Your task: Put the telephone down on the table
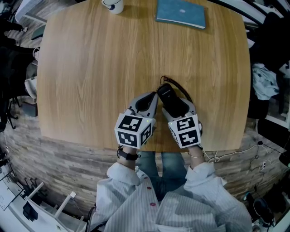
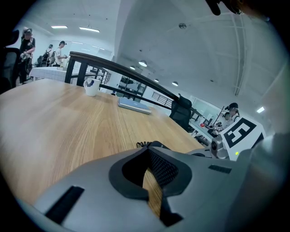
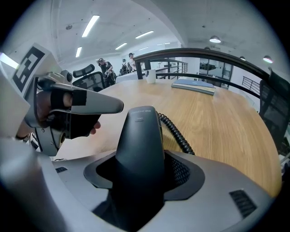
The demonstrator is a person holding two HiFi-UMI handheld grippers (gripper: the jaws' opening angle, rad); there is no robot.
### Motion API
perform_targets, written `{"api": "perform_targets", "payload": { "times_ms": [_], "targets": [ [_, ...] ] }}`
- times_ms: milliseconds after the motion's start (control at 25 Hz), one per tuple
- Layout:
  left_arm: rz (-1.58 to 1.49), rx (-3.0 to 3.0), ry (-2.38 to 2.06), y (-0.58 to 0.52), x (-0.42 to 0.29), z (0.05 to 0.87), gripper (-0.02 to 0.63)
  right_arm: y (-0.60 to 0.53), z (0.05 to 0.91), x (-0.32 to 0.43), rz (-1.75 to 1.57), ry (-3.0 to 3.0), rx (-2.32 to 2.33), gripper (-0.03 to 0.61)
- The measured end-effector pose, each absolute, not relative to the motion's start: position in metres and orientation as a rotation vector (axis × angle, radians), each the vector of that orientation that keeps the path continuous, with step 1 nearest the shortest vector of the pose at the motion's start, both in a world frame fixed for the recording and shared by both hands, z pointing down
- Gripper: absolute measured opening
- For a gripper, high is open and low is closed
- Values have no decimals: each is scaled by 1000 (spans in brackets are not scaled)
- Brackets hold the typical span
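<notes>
A black telephone handset (image 1: 171,100) with a coiled cord (image 1: 180,89) sits in my right gripper (image 1: 176,105), which is shut on it near the front edge of the wooden table (image 1: 113,68). In the right gripper view the handset (image 3: 140,149) fills the space between the jaws of the right gripper (image 3: 140,183) and points out over the tabletop, and its cord (image 3: 176,133) trails to the right. I cannot tell whether the handset touches the wood. My left gripper (image 1: 148,102) hovers just left of it, shut and empty. In its own view the left gripper (image 2: 152,181) shows only a thin slit.
A white mug (image 1: 113,5) and a blue book (image 1: 181,12) lie at the table's far edge. Chairs, bags and cables surround the table. People stand in the room beyond the mug (image 2: 91,86).
</notes>
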State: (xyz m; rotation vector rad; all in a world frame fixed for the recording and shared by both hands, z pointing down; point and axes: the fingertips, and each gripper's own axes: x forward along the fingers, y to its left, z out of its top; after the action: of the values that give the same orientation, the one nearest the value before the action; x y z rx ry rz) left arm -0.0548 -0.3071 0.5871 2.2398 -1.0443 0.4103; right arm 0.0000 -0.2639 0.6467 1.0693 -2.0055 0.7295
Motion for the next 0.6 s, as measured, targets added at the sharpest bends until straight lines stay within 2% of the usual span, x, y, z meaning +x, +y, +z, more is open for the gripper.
{"api": "perform_targets", "payload": {
  "times_ms": [600],
  "targets": [
    [369, 2279, -1076, -305, -53, 550, 9, -263, 611, 2, 713, -2048, 1103, 290]
  ]
}}
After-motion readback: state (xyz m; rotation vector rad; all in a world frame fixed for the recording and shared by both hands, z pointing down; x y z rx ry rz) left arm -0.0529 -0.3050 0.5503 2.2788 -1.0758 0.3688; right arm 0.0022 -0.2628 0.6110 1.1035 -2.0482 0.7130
